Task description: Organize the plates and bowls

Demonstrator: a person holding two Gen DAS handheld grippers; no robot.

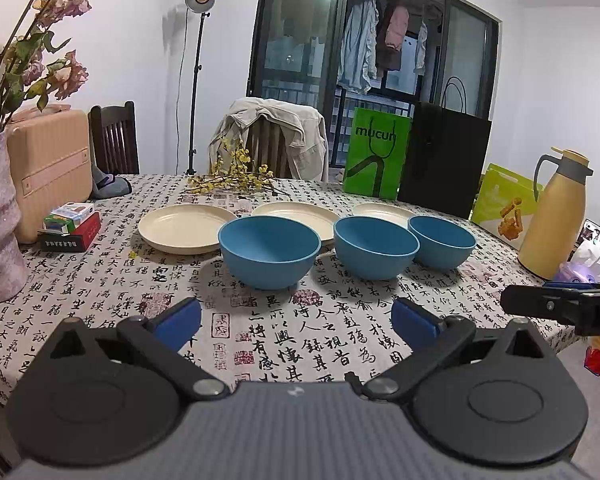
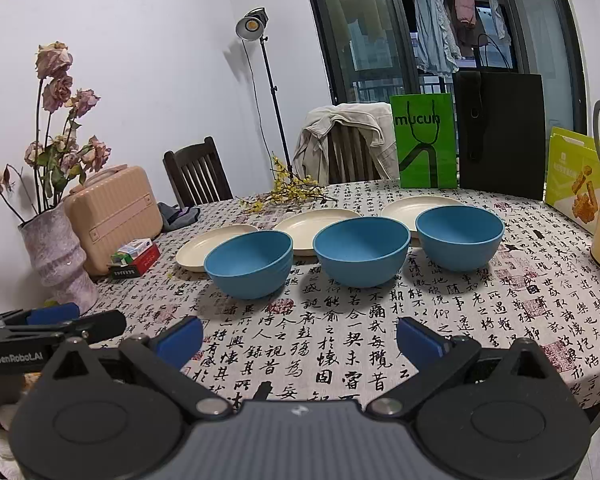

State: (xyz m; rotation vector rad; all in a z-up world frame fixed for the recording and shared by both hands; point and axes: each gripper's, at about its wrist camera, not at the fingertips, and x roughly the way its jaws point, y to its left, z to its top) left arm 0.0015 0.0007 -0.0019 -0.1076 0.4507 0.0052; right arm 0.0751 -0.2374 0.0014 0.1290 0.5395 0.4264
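On the tabletop [image 1: 340, 344], three blue bowls [image 1: 269, 250] sit in a row, three cream plates [image 1: 184, 227] just behind. Left tool [image 1: 296, 320] and right tool [image 2: 300, 340] both spread, empty. Risk: smooth curved bowl walls may slip when pinched; stacking off-centre could tip them.

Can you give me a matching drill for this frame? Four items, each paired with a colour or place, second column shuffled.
Column 1:
1. bowls
2. plates
3. thermos jug
4. green bag

Column 2:
A. cream, back row behind the bowls
B. standing at the far edge beside the black bag
C. blue, front row nearest the grippers
D. yellow, at the table's right side

Pairs: 1-C, 2-A, 3-D, 4-B
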